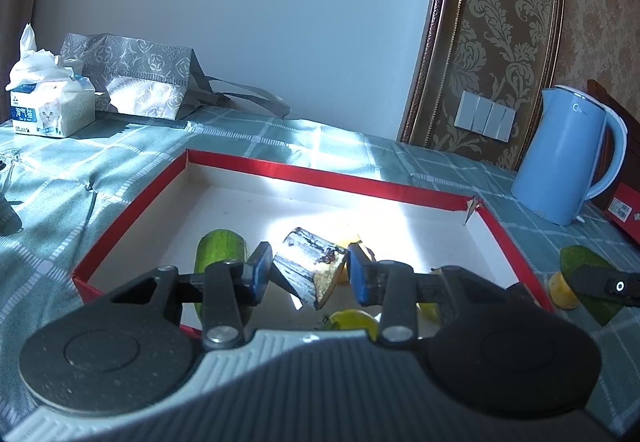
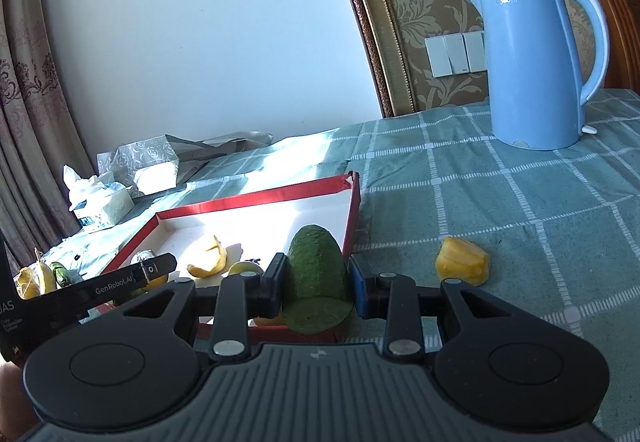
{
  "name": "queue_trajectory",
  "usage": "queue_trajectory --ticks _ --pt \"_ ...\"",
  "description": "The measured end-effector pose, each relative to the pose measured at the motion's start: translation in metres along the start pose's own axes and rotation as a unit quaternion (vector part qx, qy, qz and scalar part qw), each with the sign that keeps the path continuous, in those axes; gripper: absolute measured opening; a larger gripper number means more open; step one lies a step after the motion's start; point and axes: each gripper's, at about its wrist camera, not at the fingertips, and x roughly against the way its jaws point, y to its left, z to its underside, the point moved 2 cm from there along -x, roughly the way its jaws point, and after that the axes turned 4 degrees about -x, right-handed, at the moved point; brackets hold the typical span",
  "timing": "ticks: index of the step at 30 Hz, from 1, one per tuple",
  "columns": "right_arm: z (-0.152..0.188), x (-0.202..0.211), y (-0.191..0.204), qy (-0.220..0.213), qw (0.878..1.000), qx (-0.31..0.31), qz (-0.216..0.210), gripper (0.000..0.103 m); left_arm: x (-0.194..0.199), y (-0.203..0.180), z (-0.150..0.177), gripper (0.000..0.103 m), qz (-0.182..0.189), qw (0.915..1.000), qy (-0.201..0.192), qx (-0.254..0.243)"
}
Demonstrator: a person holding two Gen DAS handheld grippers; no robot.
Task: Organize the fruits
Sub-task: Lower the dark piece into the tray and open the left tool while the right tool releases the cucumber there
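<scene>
On a checked tablecloth sits a shallow red box already holding fruit pieces. At left, the left gripper hangs over the box, pinching a dark striped wedge. To its right, the right gripper pinches a green fruit half at the box's right wall. A yellow piece lies on the cloth further right. The placing step seems in hand; next, each piece likely needs lowering into the box and releasing.
</scene>
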Motion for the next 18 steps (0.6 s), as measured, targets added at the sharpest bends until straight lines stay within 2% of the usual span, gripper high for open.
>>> queue_trajectory --ticks 5,7,9,18 --pt "-0.001 -0.012 0.005 0.004 1.0 0.002 -0.001 0.033 -0.003 -0.01 0.003 0.037 -0.014 0.9994 0.004 -0.032" --pt "-0.001 -0.016 0.006 0.009 1.0 0.0 0.0 0.033 -0.003 -0.008 0.003 0.044 -0.013 0.9995 0.003 -0.027" --pt "-0.002 -0.022 0.009 0.012 1.0 0.002 0.001 0.033 -0.001 -0.007 0.003 0.055 -0.02 0.9995 -0.002 -0.025" --pt "-0.004 -0.043 0.019 0.015 1.0 0.015 0.01 0.033 0.003 -0.015 0.002 0.065 -0.005 0.9994 -0.006 -0.033"
